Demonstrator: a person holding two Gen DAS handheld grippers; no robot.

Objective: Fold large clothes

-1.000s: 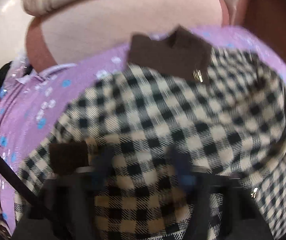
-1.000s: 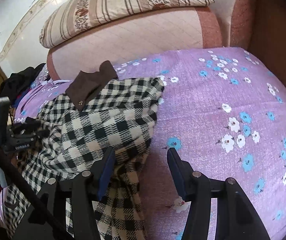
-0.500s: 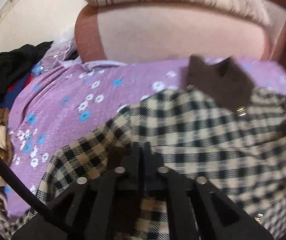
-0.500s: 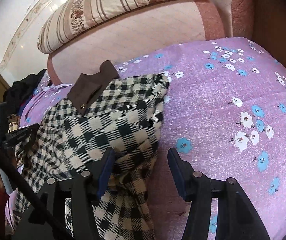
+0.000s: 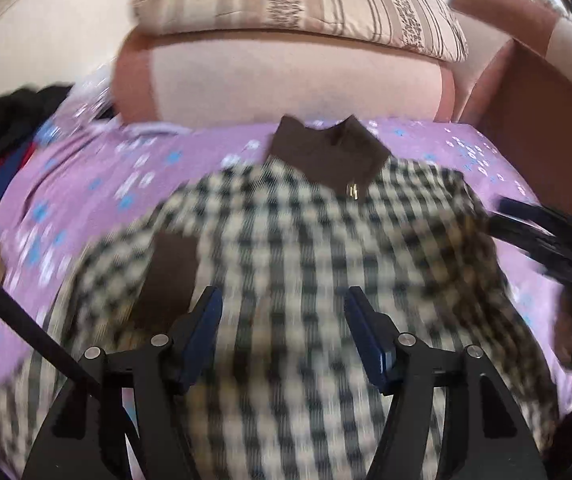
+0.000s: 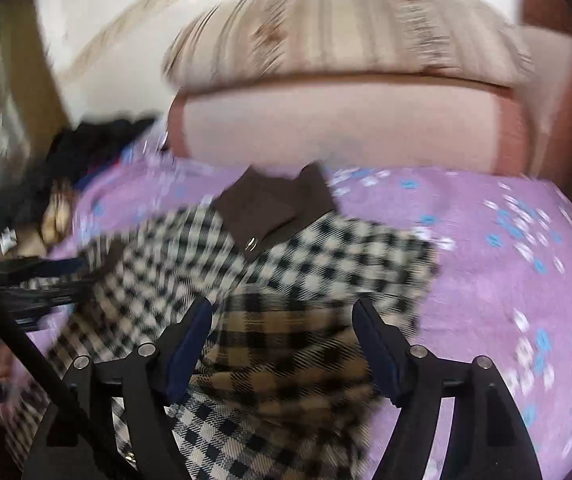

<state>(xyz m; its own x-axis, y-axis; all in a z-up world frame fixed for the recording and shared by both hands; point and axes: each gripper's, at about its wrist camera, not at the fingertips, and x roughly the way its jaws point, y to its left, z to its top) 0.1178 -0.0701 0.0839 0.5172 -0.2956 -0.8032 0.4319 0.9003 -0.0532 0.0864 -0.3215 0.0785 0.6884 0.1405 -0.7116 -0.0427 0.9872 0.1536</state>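
A black-and-cream checked coat [image 5: 305,264] with a brown collar [image 5: 325,156] lies on the purple flowered bedspread [image 5: 98,184], collar toward the sofa back. It also shows in the right wrist view [image 6: 286,280], with its collar [image 6: 274,208]. My left gripper [image 5: 280,320] is open and empty just above the coat's middle, beside a brown cuff [image 5: 170,272]. My right gripper [image 6: 282,340] is open and empty over a folded part of the coat at its near right side. The right gripper also shows at the right edge of the left wrist view [image 5: 545,236].
A pink sofa back [image 5: 286,80] with a striped cushion [image 5: 305,4] stands behind the bedspread [image 6: 505,280]. A heap of dark clothes [image 5: 2,132] lies at the far left. A brown wooden side [image 5: 533,120] rises at the right.
My left gripper was shut on the coat's sleeve half a second ago; it has let go and opened above the coat. My right gripper has swung left over the coat.
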